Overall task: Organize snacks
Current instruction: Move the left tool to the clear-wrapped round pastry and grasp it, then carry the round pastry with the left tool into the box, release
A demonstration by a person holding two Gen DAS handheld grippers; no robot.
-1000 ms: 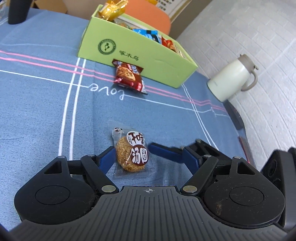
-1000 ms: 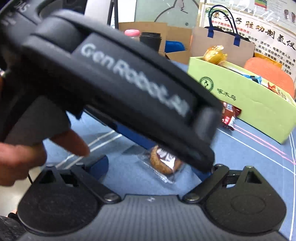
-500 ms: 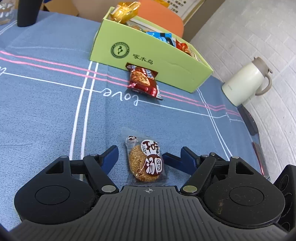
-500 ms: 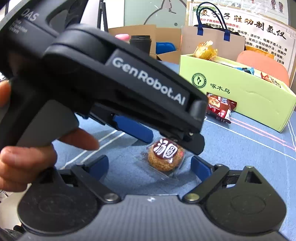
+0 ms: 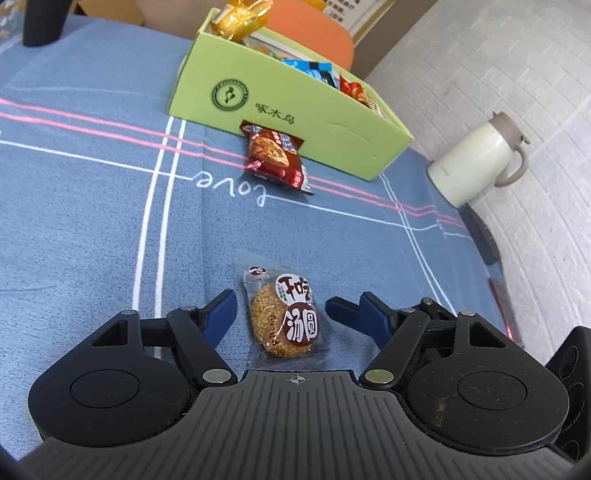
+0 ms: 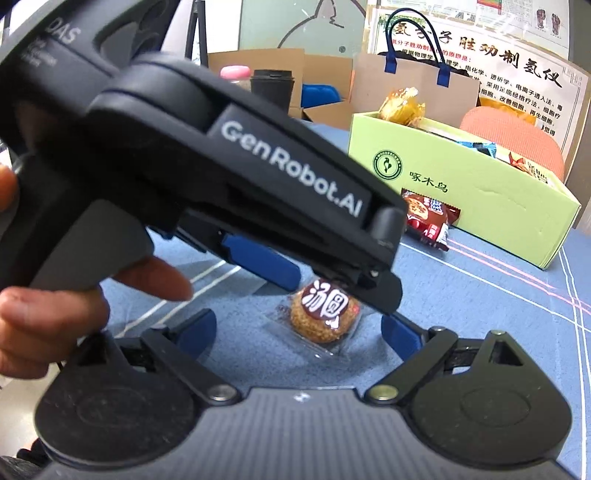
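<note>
Sesame ball snack (image 5: 283,322), sealed in a clear wrapper with a brown label, lies flat on the blue tablecloth (image 5: 92,221) between the blue fingers (image 5: 221,312) of the left gripper (image 5: 282,308). Jaws of this gripper are closing, one finger on each side of the packet; a narrow strip of cloth shows between each pad and the wrapper, so the pads do not press on it. In the right wrist view the same packet (image 6: 325,314) sits under the tip of the left gripper body (image 6: 258,184), which is marked "GenRobot.AI" and is held by a person's hand (image 6: 48,291) at the left edge. Right gripper (image 6: 299,332) stands wide open with nothing in it; its blue fingers (image 6: 195,328) flank the packet from the near side, apart from it. Red biscuit packet (image 5: 277,157) lies further along the cloth, its far end against the front wall of the green cardboard box (image 5: 332,136). Box contents include a gold-wrapped snack (image 5: 240,18) at the left end and blue and red packets (image 5: 314,70) towards the right. Cream jug (image 5: 476,162) with a handle stands at the right edge of the table, well apart from the box. Brown paper bag (image 6: 413,88) with blue handles and a printed poster (image 6: 517,74) appear behind the box in the right wrist view.
</note>
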